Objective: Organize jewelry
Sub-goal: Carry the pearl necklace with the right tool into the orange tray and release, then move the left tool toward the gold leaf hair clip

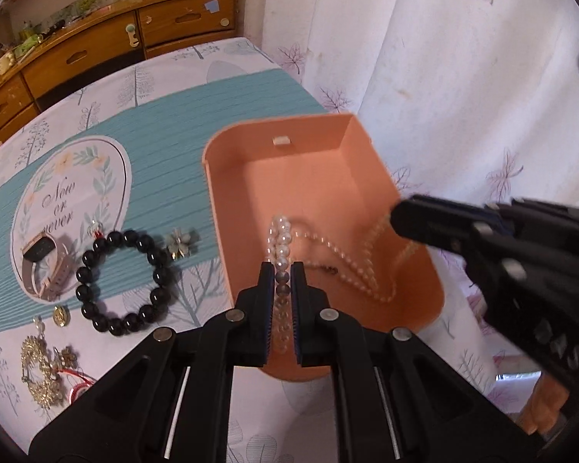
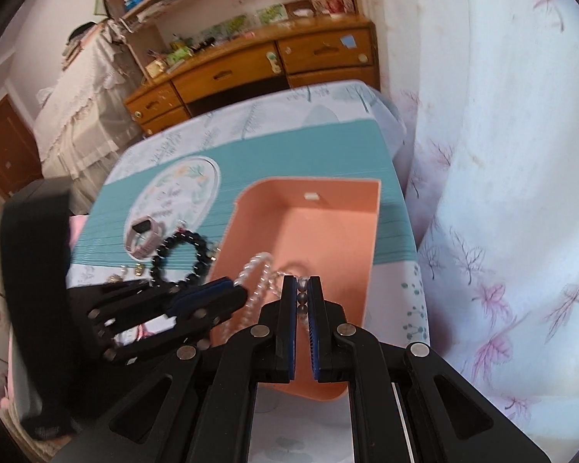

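A white pearl necklace (image 1: 328, 249) hangs over the open orange box (image 1: 251, 154), held at both ends. My left gripper (image 1: 282, 270) is shut on one end of the strand. My right gripper (image 2: 301, 283) is shut on the other end (image 2: 302, 301) and shows at the right of the left wrist view (image 1: 397, 218). The box also shows in the right wrist view (image 2: 328, 231). A black bead bracelet (image 1: 121, 281), a pink watch (image 1: 44, 266), a flower brooch (image 1: 181, 245) and gold pieces (image 1: 42, 370) lie on the table left of the box.
The table has a teal and white leaf-print cloth (image 1: 166, 123). A white curtain (image 1: 444, 77) hangs close on the right. A wooden dresser (image 1: 96, 46) stands beyond the table's far edge.
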`<state>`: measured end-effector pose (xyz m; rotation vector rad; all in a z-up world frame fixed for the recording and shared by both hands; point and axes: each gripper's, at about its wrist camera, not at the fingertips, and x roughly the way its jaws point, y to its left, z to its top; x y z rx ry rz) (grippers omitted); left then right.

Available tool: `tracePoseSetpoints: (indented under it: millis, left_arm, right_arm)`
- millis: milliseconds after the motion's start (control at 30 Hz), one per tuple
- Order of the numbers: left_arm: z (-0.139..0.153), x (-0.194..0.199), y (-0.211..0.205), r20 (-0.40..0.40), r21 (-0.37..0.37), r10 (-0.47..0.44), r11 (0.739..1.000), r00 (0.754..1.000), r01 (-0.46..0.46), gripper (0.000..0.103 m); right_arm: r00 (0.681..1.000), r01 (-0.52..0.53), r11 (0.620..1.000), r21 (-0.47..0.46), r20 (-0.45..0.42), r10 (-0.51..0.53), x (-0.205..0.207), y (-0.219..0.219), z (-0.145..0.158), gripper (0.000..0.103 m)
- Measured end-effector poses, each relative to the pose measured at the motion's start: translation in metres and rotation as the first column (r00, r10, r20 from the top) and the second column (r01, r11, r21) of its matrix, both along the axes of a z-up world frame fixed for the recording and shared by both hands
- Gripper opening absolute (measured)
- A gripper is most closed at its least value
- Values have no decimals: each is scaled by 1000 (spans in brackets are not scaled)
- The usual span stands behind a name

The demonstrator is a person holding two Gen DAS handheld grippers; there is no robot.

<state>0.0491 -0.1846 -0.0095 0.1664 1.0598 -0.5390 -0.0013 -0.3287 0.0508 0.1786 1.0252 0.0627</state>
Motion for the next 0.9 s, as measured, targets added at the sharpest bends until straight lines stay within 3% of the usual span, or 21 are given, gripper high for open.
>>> tracePoseSetpoints:
  millis: [100,167,233,367,500,733,800,900]
  left_arm:
    - [-7,-4,6,-27,-18,-10,1000,1000,10,10]
    - [-10,-6,10,-60,-52,-27,998,998,24,12]
    - [-12,-6,14,-84,-77,-40,996,996,34,12]
    - [-6,-11,15,-63,-54,-38,998,997,35,14]
    - [1,-16,19,-43,-76,-48,996,998,45,34]
    - [17,-34,24,15,-62,-40,997,999,41,37]
    - [20,-40,26,38,-40,-31,999,999,33,50]
    - [24,-47,31,81,-25,-31,999,996,33,52]
  right_arm:
    - [999,10,1000,24,-37,-10,11,-1,-16,11]
    - [999,17,999,40,-42,-15,18,1,-19,32]
    - [999,25,999,43,-22,-24,18,5,-15,45]
    - [1000,26,1000,8,11,-26,15,18,0,46]
    - [999,29,1000,-2,26,-29,10,25,13,46]
    - [997,53,999,-10,49,-52,0,26,21,46]
    - [997,53,999,-8,51,-53,-3,27,21,46]
    - [997,47,999,-21,61,-46,-9,30,22,46]
